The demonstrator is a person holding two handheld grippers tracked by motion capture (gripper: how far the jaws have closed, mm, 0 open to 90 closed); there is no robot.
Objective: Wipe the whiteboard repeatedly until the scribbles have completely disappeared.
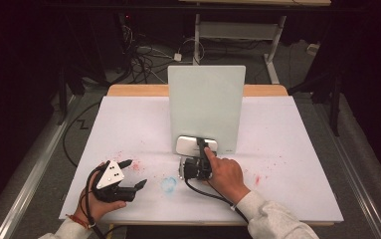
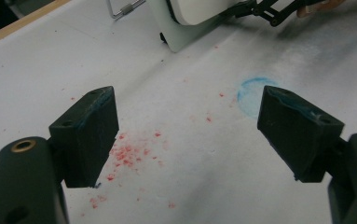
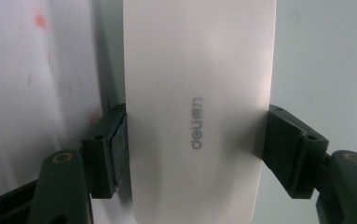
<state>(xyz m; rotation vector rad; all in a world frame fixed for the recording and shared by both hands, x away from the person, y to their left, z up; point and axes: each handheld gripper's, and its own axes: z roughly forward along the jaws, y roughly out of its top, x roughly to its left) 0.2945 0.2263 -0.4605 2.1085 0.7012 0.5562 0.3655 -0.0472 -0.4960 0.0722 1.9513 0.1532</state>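
My right gripper (image 1: 201,148) is clamped on a white eraser (image 1: 188,145), one jaw on each long side; in the right gripper view the eraser (image 3: 195,107) stands between my jaws with grey "deli" lettering on its face. It is pressed against the lower part of the board (image 1: 206,107), which stands upright at the middle of the white table (image 1: 287,189). My left gripper (image 1: 130,174) rests low at the front left, jaws spread wide with nothing between them. Beneath it the sheet bears red specks (image 2: 125,156), and a faint blue ring (image 2: 253,93) lies just beyond my far jaw, between the two grippers.
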